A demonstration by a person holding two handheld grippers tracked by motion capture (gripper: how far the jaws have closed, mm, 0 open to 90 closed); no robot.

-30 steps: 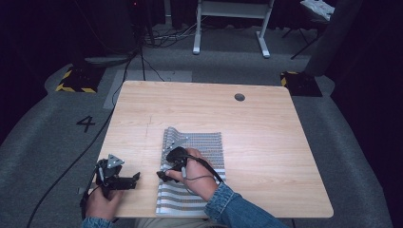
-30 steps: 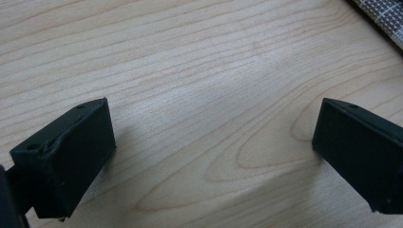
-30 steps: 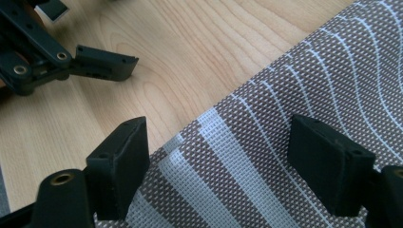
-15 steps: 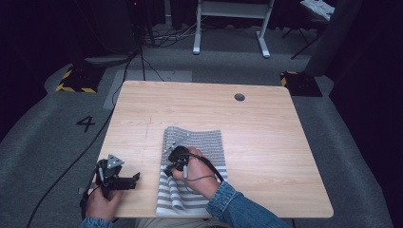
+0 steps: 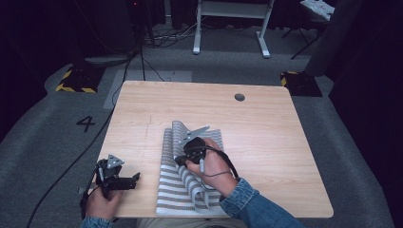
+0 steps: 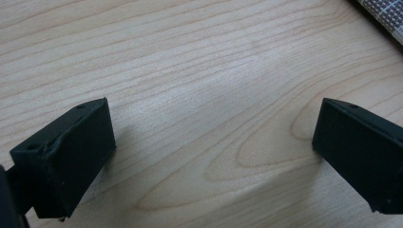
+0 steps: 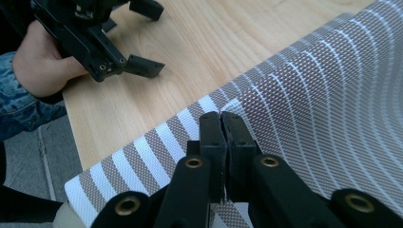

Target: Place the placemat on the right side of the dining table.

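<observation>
right gripper jaws just closed, striped cloth edge lifted

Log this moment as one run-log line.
right tongs: shut on striped cloth, lifting edge | left tongs: open, over table

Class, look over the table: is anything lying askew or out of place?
The striped mat is not flat: the right gripper, shut on its edge, holds part of it arched above the wooden table. Its near end overhangs the table edge. Nothing looks spilled or damaged.
</observation>
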